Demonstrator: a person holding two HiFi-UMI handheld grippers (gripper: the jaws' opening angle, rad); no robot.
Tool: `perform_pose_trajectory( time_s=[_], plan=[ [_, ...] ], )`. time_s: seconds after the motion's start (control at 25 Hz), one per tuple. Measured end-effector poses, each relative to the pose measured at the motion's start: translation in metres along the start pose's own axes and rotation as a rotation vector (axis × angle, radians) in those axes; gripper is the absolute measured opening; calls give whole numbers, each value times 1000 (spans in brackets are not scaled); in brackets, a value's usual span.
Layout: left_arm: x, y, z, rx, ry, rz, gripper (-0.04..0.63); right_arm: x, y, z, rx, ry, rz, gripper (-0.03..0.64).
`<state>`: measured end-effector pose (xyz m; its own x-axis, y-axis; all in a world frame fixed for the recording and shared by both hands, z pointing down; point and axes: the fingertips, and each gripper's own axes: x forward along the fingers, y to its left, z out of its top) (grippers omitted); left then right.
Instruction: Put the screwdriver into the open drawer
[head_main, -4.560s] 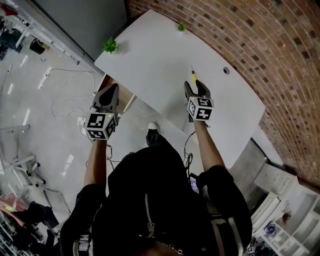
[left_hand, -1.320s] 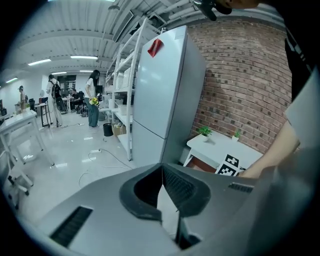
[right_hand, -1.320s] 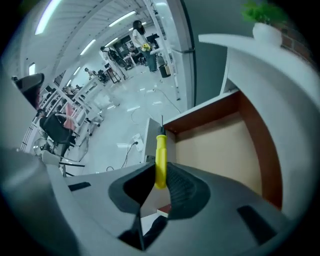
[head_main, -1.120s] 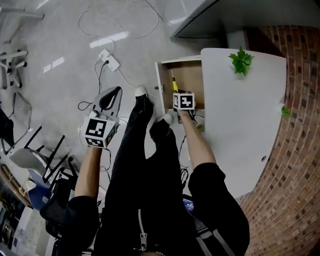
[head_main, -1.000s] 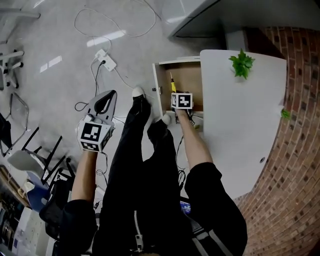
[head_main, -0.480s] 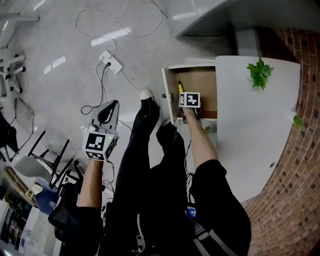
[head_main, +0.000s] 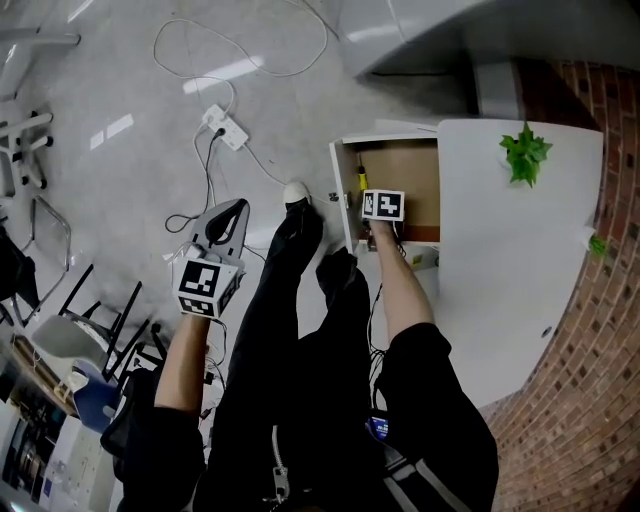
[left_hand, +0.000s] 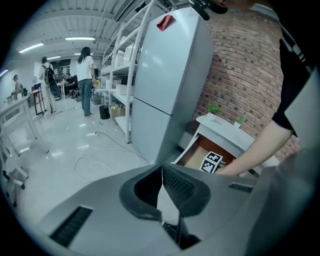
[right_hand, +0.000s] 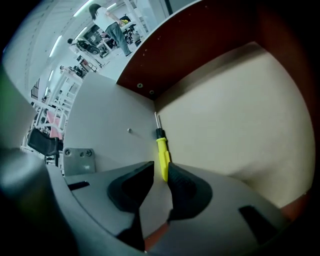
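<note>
The open drawer (head_main: 342, 196) juts from under the white desk, its brown bottom bare. The yellow-handled screwdriver (head_main: 361, 180) lies in it along the left wall, with its tip pointing away from me (right_hand: 161, 152). My right gripper (head_main: 372, 200) points steeply down into the drawer. Its jaws (right_hand: 160, 169) are opening, with the handle's end between them, close to the right pad and with a gap on the left. My left gripper (head_main: 227, 210) hangs shut and empty over the floor, left of my legs (left_hand: 162, 167).
The white desk top (head_main: 520, 250) carries a small plant (head_main: 524, 150) and meets a brick wall (head_main: 600, 400). A power strip (head_main: 228, 127) and cables lie on the floor, with chairs (head_main: 60, 330) at left. A tall grey cabinet (left_hand: 170, 75) stands behind the drawer. People (left_hand: 85, 70) stand far off.
The screwdriver went from the desk top into the drawer. Over the last second my right gripper sank lower in the drawer and my left gripper dropped a little.
</note>
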<state>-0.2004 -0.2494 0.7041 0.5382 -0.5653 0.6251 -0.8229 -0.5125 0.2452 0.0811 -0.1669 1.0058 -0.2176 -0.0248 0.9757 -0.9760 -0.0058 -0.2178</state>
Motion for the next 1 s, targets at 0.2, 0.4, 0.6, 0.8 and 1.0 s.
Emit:
perform_pose_trajectory(
  time_s=[0.2, 0.4, 0.6, 0.8, 1.0],
  plan=[
    [1, -3, 19, 25, -14, -40, 25, -36, 9, 7, 33, -69, -2, 64],
    [1, -20, 39, 75, -29, -89, 25, -92, 28, 17, 17, -199, 10, 9],
    [-8, -44, 69, 115, -79, -102, 25, -150, 52, 22, 13, -360, 92, 9],
    [-36, -73, 89, 134, -140, -90, 25, -217, 71, 14, -26, -534, 145, 9],
    [-79, -108, 103, 158, -210, -88, 25, -315, 89, 0, -91, -737, 121, 9]
  ],
)
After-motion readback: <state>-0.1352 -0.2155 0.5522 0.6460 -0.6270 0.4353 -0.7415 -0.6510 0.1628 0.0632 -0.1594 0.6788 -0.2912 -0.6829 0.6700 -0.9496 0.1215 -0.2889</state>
